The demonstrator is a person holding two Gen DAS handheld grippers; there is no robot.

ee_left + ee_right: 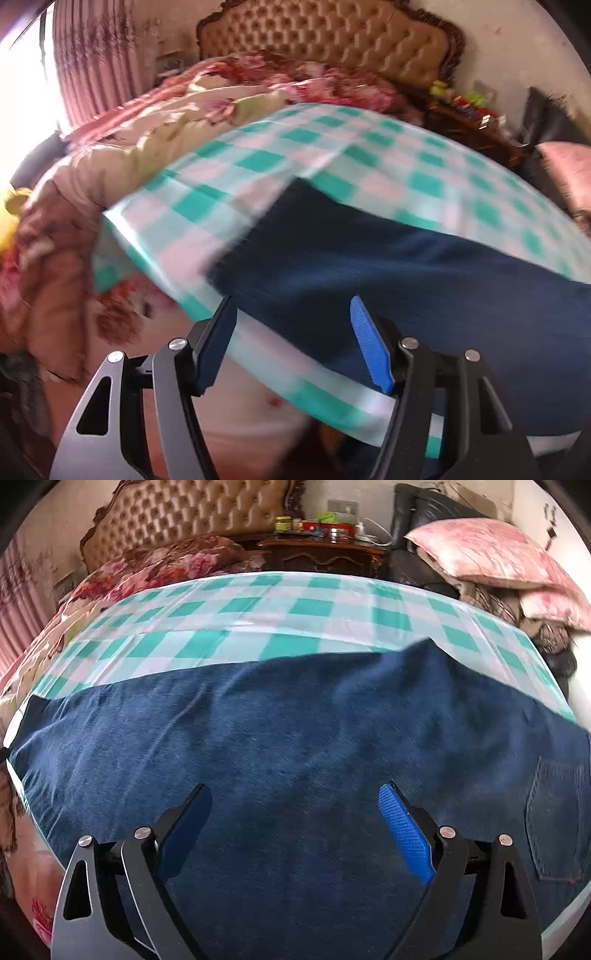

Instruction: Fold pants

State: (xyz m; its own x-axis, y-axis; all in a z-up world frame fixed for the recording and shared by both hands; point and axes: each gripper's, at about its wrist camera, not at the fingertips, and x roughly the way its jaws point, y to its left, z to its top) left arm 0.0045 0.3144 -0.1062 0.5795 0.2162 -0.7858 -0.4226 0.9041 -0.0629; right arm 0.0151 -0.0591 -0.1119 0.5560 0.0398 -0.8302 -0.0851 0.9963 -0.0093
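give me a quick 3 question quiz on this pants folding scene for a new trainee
1. True or false: the right gripper is shut on the jeans.
2. What do the jeans lie on? A) bare wood floor B) green checked cloth C) the pink pillow
3. Fill in: in the right wrist view, the jeans' back pocket shows at the ____ edge of the picture.

Key: 1 false, both it and the left gripper are open and hold nothing. 2 B. 3 right.
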